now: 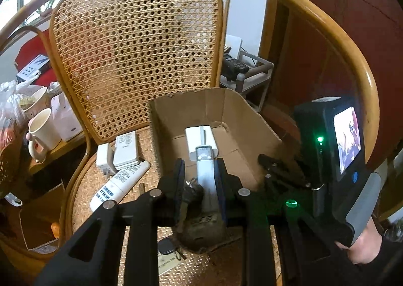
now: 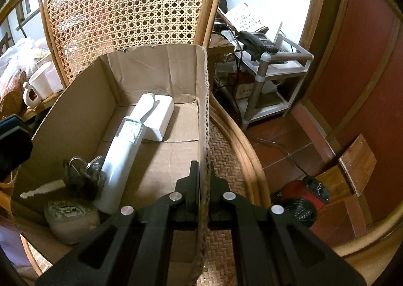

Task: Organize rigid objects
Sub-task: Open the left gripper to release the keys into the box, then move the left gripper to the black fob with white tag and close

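Ahead of both pairs of fingers sat the cardboard box [image 2: 156, 160] on the rattan chair [image 1: 136, 41], its right wall pinched between the closed-down fingers of the right gripper [image 2: 202, 180], which steadied it. Inside the box lay a white power bank [image 2: 161, 117] at the far end, beyond the fingertips. The long white thermometer-like device [image 1: 205, 172] stood between the fingers of the left gripper [image 1: 200, 180], which were narrowed about it — whether they gripped or had just let go I could not tell. Left of that device in the box lay a bunch of keys [image 2: 83, 177] and a small round tin [image 2: 70, 218].

Left of the left fingers, outside the box, waited a white remote [image 1: 118, 185], a flat white case [image 1: 126, 147] and a white plug adapter [image 1: 104, 157]; a car key [image 1: 166, 245] lay beneath the fingers (partly hidden). By my judgement the sorting was roughly half done — four pieces in, four left.
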A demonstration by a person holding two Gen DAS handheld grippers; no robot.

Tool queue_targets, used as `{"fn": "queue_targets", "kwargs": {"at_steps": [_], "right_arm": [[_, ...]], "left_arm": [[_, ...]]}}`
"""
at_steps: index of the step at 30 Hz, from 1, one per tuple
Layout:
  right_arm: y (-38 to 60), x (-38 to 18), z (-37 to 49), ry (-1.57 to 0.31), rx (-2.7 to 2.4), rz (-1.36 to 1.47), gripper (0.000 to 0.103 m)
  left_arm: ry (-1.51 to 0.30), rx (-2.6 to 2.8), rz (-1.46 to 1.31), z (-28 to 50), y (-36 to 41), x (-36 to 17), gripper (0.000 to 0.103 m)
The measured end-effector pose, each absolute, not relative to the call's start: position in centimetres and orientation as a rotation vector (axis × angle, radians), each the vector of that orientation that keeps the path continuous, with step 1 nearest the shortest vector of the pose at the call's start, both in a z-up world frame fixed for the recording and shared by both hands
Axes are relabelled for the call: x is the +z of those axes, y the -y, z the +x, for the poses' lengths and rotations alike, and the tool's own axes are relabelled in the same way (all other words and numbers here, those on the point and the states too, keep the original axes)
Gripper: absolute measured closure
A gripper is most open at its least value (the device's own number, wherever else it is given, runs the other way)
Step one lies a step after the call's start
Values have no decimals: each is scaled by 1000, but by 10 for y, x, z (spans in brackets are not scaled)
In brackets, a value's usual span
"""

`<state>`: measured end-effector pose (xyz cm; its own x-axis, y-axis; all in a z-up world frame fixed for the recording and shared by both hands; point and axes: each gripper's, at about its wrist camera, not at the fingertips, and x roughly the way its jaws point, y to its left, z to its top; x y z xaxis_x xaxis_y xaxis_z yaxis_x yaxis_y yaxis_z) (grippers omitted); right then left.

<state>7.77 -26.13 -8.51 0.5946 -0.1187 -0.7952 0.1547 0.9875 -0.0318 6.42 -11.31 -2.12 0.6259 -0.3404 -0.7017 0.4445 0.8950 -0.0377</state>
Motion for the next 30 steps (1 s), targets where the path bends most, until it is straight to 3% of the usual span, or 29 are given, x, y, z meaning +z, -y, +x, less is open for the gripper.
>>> {"fn": "queue_targets", "kwargs": {"at_steps": [12,21,23,25,28,30], "right_arm": [[260,-85,77,-918,-160,40,97],[261,-85,77,-918,-161,43,97],[261,-85,77,-918,-162,43,97],[261,-85,77,-919,-161,43,97],[261,-85,77,-920,-160,41,97],[261,-85,77,-920,-159,40,97]], "left_arm": [[-770,-377,84,66,64,-11,76],[-819,-303,123,70,35,-27,54],[-843,-275,148,72,34,-35,42],[-883,-261,175,75,32,-46,40],[-945,-261,202,78,32,-59,25],[-966,-261,219,78,32,-66,24]]}}
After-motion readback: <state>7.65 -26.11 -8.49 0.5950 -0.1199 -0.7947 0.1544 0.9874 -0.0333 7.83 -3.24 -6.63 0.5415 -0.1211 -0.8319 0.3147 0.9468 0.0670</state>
